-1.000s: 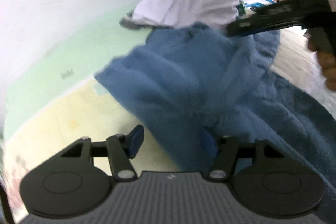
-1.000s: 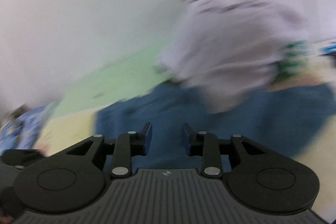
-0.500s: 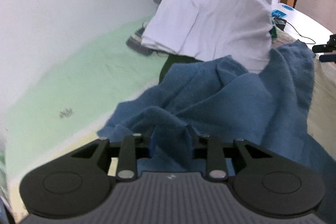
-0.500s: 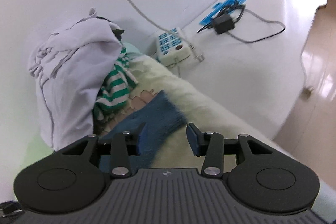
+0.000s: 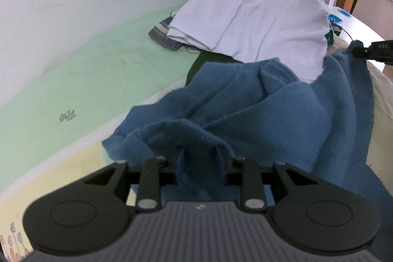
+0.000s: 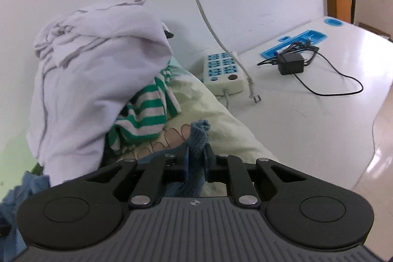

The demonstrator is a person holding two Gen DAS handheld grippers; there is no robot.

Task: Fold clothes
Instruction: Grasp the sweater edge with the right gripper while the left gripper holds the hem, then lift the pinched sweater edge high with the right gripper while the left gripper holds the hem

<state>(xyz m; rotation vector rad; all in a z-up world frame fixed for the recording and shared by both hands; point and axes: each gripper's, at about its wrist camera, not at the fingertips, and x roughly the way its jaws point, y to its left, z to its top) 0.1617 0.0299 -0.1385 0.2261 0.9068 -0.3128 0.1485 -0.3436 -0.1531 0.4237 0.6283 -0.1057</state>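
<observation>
Both grippers, left (image 5: 200, 165) opening and right (image 6: 196, 162) closing, pinch the blue towel (image 5: 282, 109); spreading its corners evenly apart should flatten it.

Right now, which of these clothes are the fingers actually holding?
The blue fleece garment, pinched at two spots. The white shirt and green-striped top lie untouched in the pile behind.

A home bedroom: a bed (image 5: 73, 80) piled with clothes (image 5: 258, 11) at twelve o'clock, power strip (image 6: 222, 70) beside it.
</observation>
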